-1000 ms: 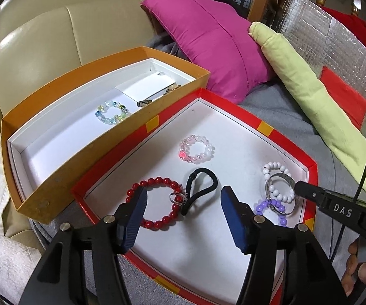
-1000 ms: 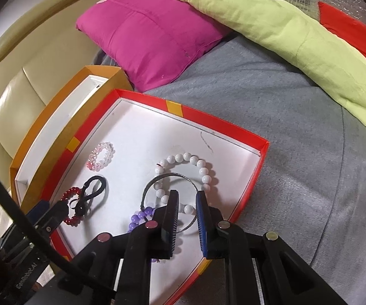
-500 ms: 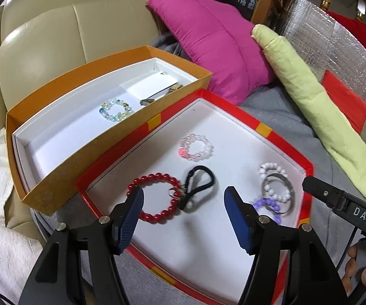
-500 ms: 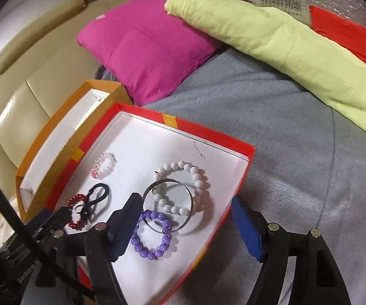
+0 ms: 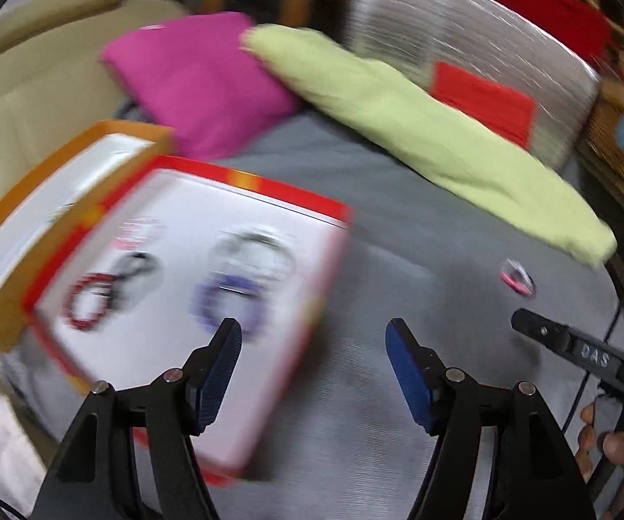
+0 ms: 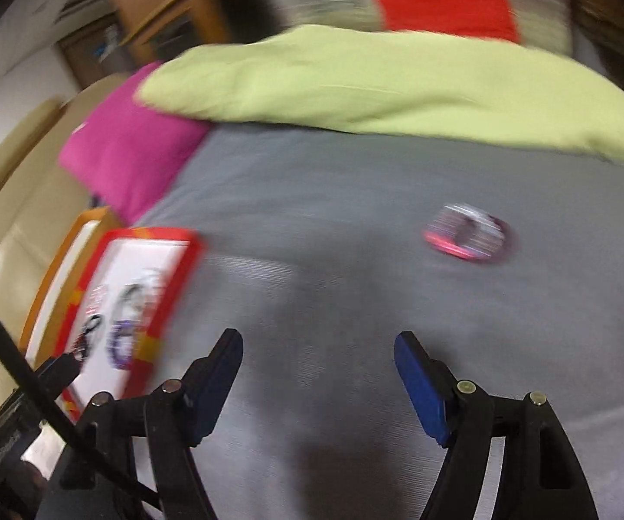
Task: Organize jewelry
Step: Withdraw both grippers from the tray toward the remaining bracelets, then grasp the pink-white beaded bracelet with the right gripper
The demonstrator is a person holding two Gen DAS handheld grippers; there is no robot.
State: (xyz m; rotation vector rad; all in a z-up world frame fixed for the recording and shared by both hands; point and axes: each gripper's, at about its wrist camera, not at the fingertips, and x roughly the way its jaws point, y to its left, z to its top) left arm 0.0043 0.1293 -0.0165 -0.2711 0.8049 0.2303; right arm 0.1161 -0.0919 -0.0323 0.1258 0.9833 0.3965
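Note:
Both views are blurred by motion. A red-rimmed white tray (image 5: 268,186) holds a red bead bracelet (image 5: 86,303), a black loop (image 5: 134,268), a purple bead bracelet (image 5: 225,307) and a white bead bracelet with a silver bangle (image 5: 251,251). A pink bracelet (image 6: 468,238) lies alone on the grey cover (image 6: 333,199), ahead and right of my right gripper (image 6: 317,338), which is open and empty. My left gripper (image 5: 312,329) hovers over the tray's right edge, its jaws opening with nothing between them. The pink bracelet (image 5: 515,279) lies far to its right.
An orange box (image 5: 73,147) with a white inside stands left of the tray. A magenta pillow (image 5: 199,82) and a long green pillow (image 5: 420,130) border the cover at the back. A silver foil panel (image 5: 463,30) rises behind them. A person's hand (image 5: 615,446) holds the right gripper.
Both grippers have swung right, off the tray and over the grey cover. The right gripper has gone from nearly shut over the silver bangle to wide open. The left jaws widened slightly.

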